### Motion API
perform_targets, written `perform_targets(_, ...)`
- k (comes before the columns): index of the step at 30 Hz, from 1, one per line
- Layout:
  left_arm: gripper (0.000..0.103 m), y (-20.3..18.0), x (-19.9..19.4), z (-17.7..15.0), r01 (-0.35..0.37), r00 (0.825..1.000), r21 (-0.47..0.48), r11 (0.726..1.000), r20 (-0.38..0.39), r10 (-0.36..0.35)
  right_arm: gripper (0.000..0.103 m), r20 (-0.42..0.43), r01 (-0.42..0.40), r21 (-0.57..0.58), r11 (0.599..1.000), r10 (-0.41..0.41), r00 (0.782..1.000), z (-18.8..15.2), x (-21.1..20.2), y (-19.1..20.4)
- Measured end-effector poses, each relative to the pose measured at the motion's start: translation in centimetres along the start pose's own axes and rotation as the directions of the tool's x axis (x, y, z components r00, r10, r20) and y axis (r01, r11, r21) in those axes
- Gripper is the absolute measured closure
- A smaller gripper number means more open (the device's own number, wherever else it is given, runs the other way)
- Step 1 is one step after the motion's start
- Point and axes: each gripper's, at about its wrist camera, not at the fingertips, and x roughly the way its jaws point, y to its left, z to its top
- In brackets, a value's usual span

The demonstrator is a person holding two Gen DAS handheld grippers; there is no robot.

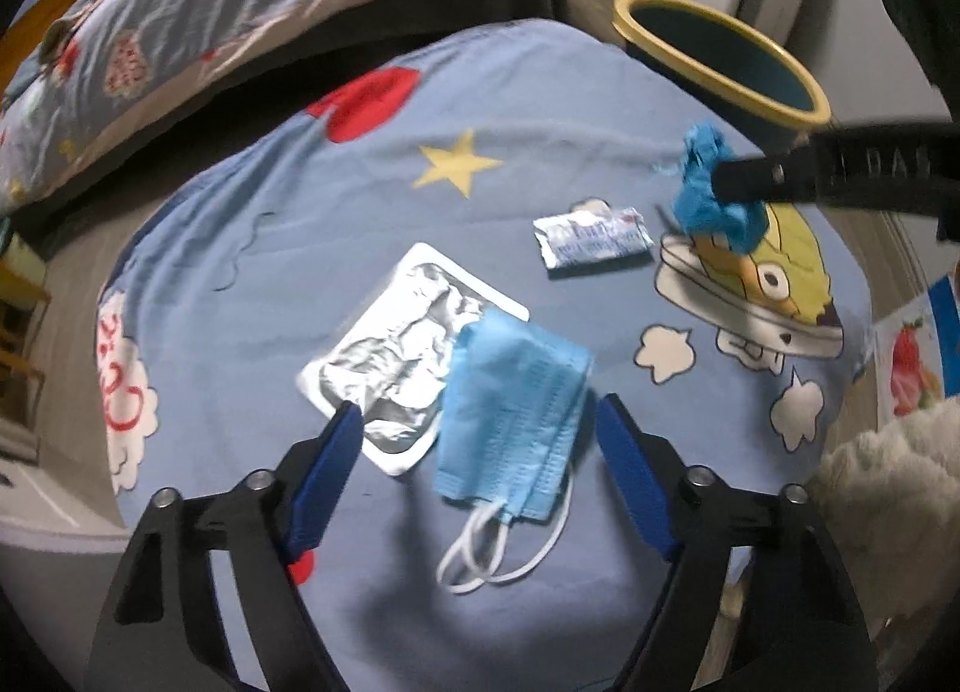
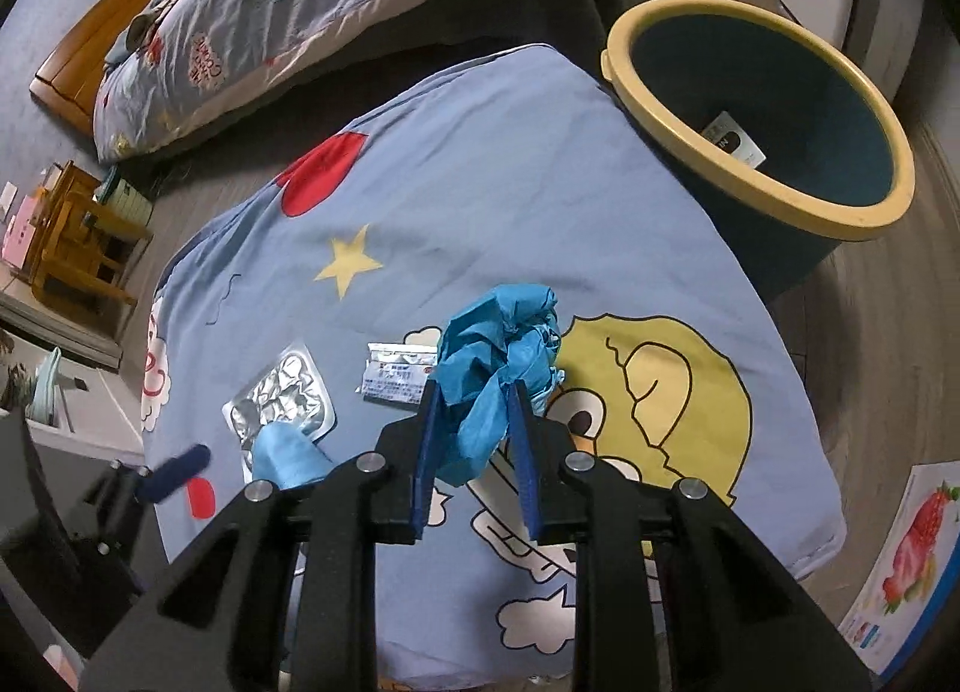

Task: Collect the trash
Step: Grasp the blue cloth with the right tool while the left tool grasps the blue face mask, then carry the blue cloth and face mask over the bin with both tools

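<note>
My right gripper (image 2: 474, 392) is shut on a crumpled blue tissue wad (image 2: 498, 356) and holds it above the cartoon-print blue cloth (image 2: 510, 200); the wad also shows in the left wrist view (image 1: 711, 194). My left gripper (image 1: 480, 416) is open, its fingers either side of a light blue face mask (image 1: 516, 410) lying on the cloth. A crumpled silver foil pack (image 1: 396, 356) lies partly under the mask. A small white wrapper (image 1: 591, 239) lies beyond. The dark bin with a yellow rim (image 2: 762, 110) stands at the cloth's far right corner.
A card (image 2: 735, 143) lies inside the bin. A bed with a patterned duvet (image 2: 312, 2) runs behind the cloth. A strawberry leaflet (image 2: 912, 560) lies on the floor at right. Wooden furniture (image 2: 78, 248) stands at left.
</note>
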Motion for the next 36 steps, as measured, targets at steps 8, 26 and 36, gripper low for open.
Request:
perform_targets(8, 0.054, -0.9, 1.0, 0.0, 0.017, 1.0, 0.023, 1.0, -0.025, -0.017, 0.081, -0.004, -0.003, -0.018, 1.0, 0.003, 1.0, 0.0, 0.1, 0.5)
perform_targets(26, 0.088, 0.2, -3.1, 2.3, 0.068, 0.992, -0.053, 0.996, 0.106, -0.062, 0.081, 0.049, -0.064, 0.012, 0.998, 0.064, 0.997, 1.7, -2.4, 0.5)
perform_targets(36, 0.088, -1.5, -7.1, 8.0, 0.082, 0.974, -0.044, 0.996, 0.218, -0.07, 0.081, 0.2, -0.075, -0.016, 0.997, 0.076, 0.977, 9.6, -9.9, -2.8)
